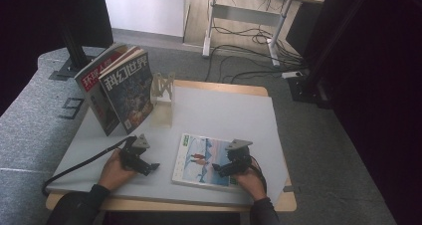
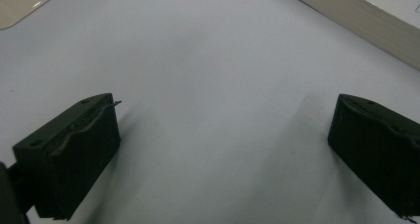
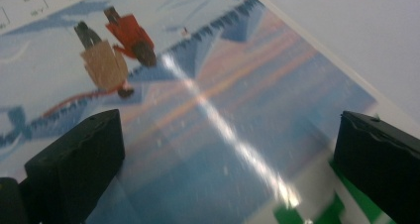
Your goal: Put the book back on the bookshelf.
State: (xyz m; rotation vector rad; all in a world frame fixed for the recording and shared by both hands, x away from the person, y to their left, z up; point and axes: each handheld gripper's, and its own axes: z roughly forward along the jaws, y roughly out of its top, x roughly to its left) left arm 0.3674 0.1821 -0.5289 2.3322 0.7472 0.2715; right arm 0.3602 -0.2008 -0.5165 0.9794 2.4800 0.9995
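High view: one flat magazine (image 1: 205,162), two upright magazines (image 1: 115,88), two grippers (image 1: 149,168).

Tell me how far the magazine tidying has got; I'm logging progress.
Done: two magazines stand against the pale wooden rack. In hand: the open right gripper hovers over the flat blue-covered magazine, not gripping it. The open left gripper sits over the white tabletop. Left: lifting and shelving it.

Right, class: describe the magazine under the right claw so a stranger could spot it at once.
On the white tabletop, look at the near edge beside the right claw. The magazine lies flat, its cover a blue snowy scene with two small figures; the other magazines stand upright at the far left.
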